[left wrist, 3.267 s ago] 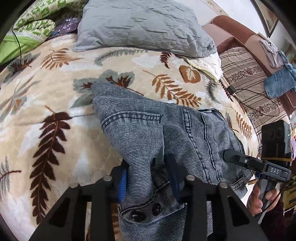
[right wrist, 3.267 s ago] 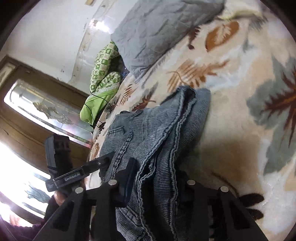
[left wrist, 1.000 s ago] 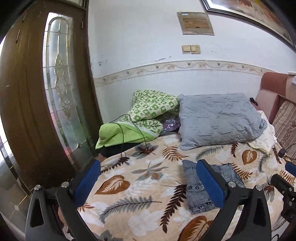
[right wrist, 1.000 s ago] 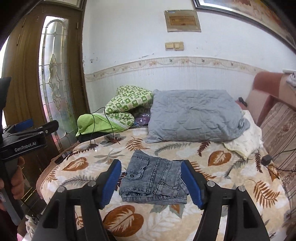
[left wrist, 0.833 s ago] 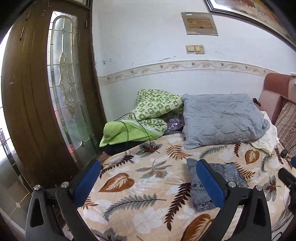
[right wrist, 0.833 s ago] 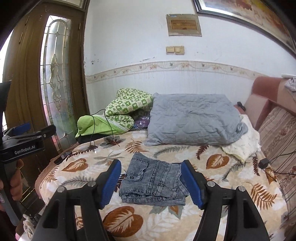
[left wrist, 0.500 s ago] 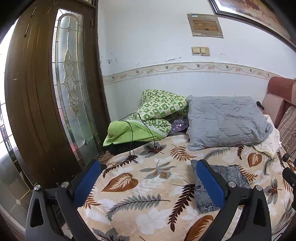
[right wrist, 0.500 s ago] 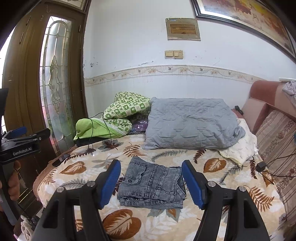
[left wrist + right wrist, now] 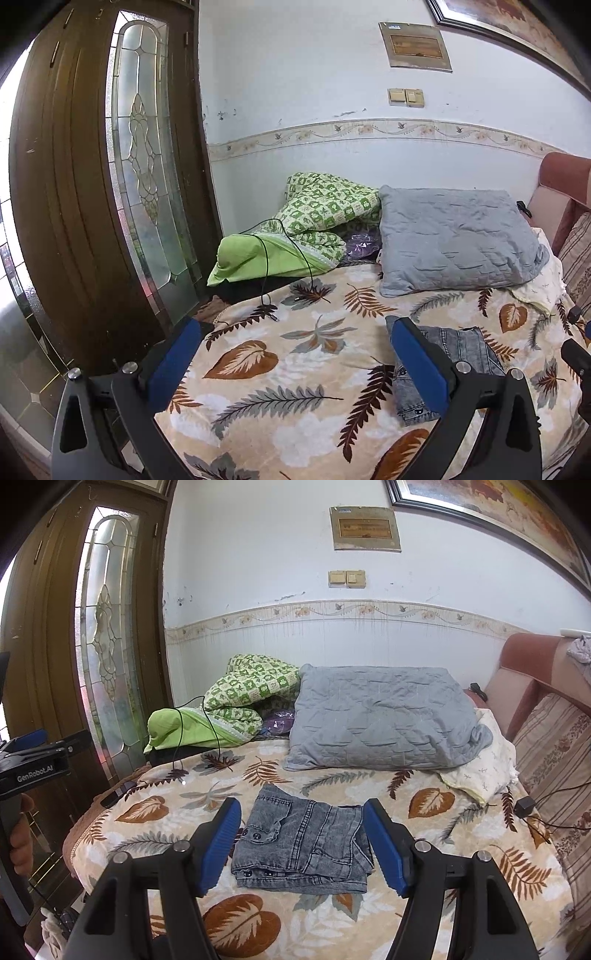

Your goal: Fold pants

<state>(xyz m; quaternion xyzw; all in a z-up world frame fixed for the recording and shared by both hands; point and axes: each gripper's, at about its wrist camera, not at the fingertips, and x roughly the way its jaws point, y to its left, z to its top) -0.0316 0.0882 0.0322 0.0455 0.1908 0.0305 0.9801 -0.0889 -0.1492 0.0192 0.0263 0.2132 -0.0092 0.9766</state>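
Observation:
The grey denim pants [image 9: 303,843] lie folded into a compact stack on the leaf-patterned blanket [image 9: 340,908], with the buttoned edge toward me. In the left wrist view they [image 9: 458,354] show at the right, partly behind a finger. My right gripper [image 9: 303,845] is open and empty, held back above the bed with the pants framed between its blue pads. My left gripper [image 9: 295,362] is open and empty, held back at the bed's left side. Neither touches the pants.
A grey pillow [image 9: 380,720] and a green checked quilt [image 9: 236,701] lie at the bed's head by the wall. A black cable [image 9: 280,258] trails over the quilt. A wood and glass door [image 9: 110,192] stands left. A striped sofa back [image 9: 554,760] borders the right.
Both grippers were shut on the pants 3.3 s ago; they have let go, opened and pulled well back. Over the last second both keep drifting back slightly.

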